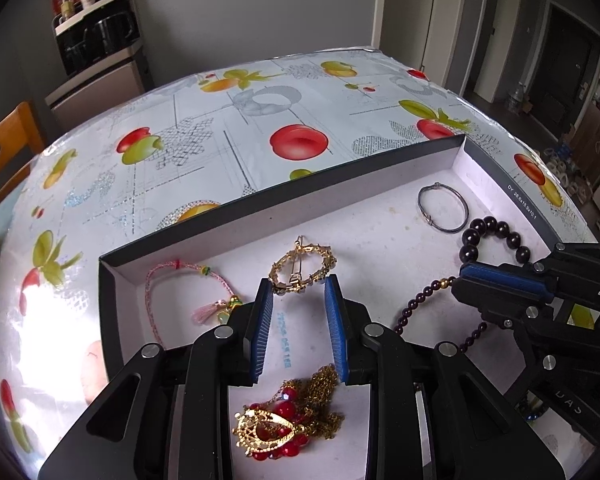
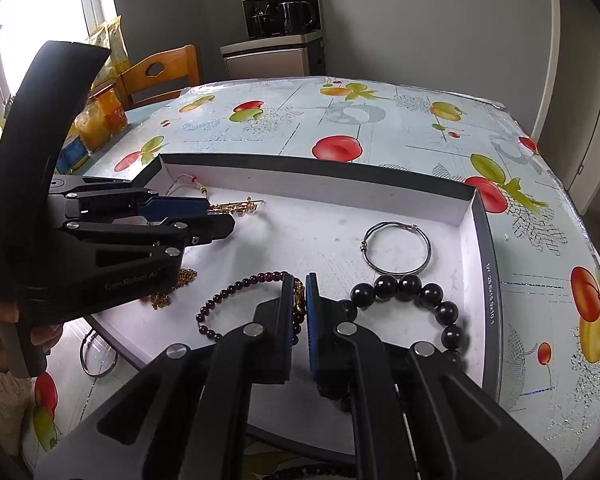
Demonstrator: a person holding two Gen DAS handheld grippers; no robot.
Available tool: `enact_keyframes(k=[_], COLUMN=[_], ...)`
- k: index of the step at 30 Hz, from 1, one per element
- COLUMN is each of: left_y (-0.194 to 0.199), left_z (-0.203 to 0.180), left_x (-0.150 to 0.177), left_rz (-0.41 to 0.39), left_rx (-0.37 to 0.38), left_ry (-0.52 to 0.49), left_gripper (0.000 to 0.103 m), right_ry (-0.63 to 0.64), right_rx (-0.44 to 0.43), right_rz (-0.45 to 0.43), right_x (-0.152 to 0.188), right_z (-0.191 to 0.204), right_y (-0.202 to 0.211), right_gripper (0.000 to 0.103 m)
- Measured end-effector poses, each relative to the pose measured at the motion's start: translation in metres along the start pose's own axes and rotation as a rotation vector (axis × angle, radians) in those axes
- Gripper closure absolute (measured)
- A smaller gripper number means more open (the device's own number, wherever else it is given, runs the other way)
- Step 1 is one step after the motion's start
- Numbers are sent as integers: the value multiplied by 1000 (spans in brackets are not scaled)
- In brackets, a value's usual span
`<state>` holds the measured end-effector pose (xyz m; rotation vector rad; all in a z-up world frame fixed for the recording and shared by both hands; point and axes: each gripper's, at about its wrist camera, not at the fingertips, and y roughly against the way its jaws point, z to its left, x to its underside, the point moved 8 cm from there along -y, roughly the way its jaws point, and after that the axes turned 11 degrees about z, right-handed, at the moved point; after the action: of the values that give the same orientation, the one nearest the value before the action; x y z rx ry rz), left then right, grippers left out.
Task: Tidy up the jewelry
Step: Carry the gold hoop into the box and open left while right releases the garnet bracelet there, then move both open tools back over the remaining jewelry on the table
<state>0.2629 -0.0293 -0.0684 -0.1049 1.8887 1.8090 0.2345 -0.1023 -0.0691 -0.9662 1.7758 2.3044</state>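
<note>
Between the right gripper [image 2: 300, 280]'s pinching pads, a garnet bead bracelet [image 2: 236, 286] lies in the box lid [image 2: 486, 248]; a snagged strand could snap. Left gripper [image 1: 299, 286], spread, frames a gold clip [image 1: 302, 266].

a table [image 2: 400, 120] in a fruit-print cloth fills both views. on it lies a shallow box lid [image 2: 485, 264], centre frame. a metal ring [image 2: 98, 356] rests lower left, and orange packets [image 2: 100, 120] stand at its upper-left edge.
</note>
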Motion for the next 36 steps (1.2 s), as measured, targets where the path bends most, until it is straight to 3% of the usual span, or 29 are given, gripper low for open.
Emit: enact_keyframes(k=[7, 10, 13, 15, 17, 19, 22, 25, 29, 36], left_y=[-1, 3, 14, 26, 40, 56, 79, 97, 114, 114], left_z=[-1, 0, -3, -3, -4, -3, -2, 2, 4, 4], left_x=[1, 0, 0, 1, 4, 10, 23, 38, 66, 111], left_rz=[4, -10, -33, -58, -85, -112, -145, -171, -194, -169], left_rx=[-7, -20, -30, -31, -39, -55, -63, -83, -105, -103], left_ry=[-8, -11, -14, -2, 1, 0, 3, 5, 1, 21], left_gripper=[73, 59, 53, 47, 36, 29, 23, 16, 10, 8], right_ry=[-18, -33, -47, -73, -117, -147, -166, -148, -97, -41], right_rx=[13, 13, 14, 30, 41, 58, 93, 114, 158, 174], right_rz=[-17, -21, -47, -84, -125, -162, -215, -242, -252, -191], right_x=[-2, -4, -5, -7, -8, -8, -2, 8, 24, 54], right_z=[-4, -8, -11, -17, -26, -34, -39, -37, -30, -21], right_y=[2, 4, 14, 26, 43, 61, 87, 106, 122, 123], right_gripper=[95, 84, 77, 67, 41, 37, 18, 9, 6, 6])
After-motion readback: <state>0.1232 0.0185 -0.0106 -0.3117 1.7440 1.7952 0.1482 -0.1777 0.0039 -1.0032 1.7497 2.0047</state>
